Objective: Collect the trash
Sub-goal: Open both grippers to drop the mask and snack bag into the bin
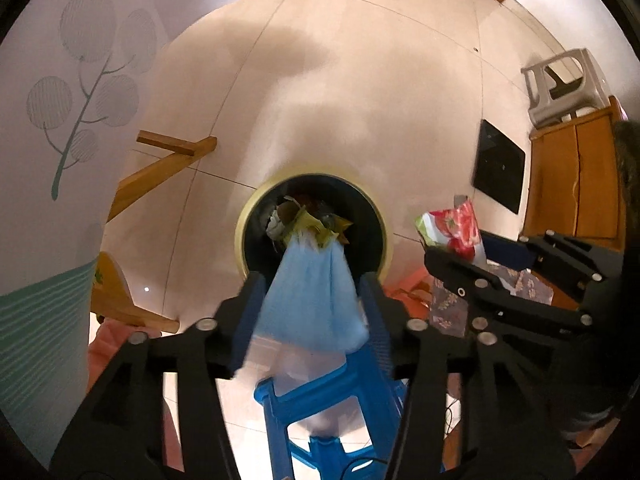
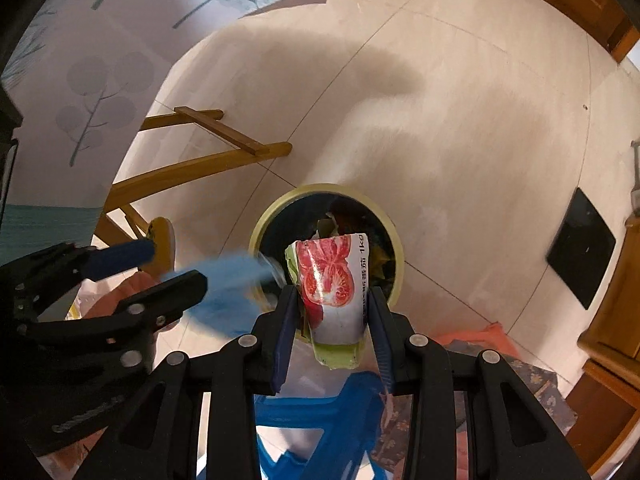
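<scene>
A round bin with a yellow rim [image 1: 243,240] [image 2: 264,222] stands on the pale floor straight below me, with crumpled wrappers inside. In the left wrist view my left gripper [image 1: 312,300] hangs over the near rim, jaws apart. A light blue soft piece [image 1: 312,296] [image 2: 228,280] hangs blurred between them, reaching into the bin's mouth. My right gripper [image 2: 332,300] [image 1: 476,248] is just right of the left one and shut on a tomato-print package [image 2: 328,276] [image 1: 456,224] above the bin's near edge. The left gripper [image 2: 178,266] also shows at the left of the right wrist view.
A blue plastic stool [image 1: 320,400] [image 2: 320,408] stands under both grippers. Wooden chair legs [image 1: 160,168] [image 2: 208,160] lie left of the bin. A black square [image 1: 498,164], a grey stool [image 1: 560,88] and a wooden cabinet [image 1: 572,184] are at the right.
</scene>
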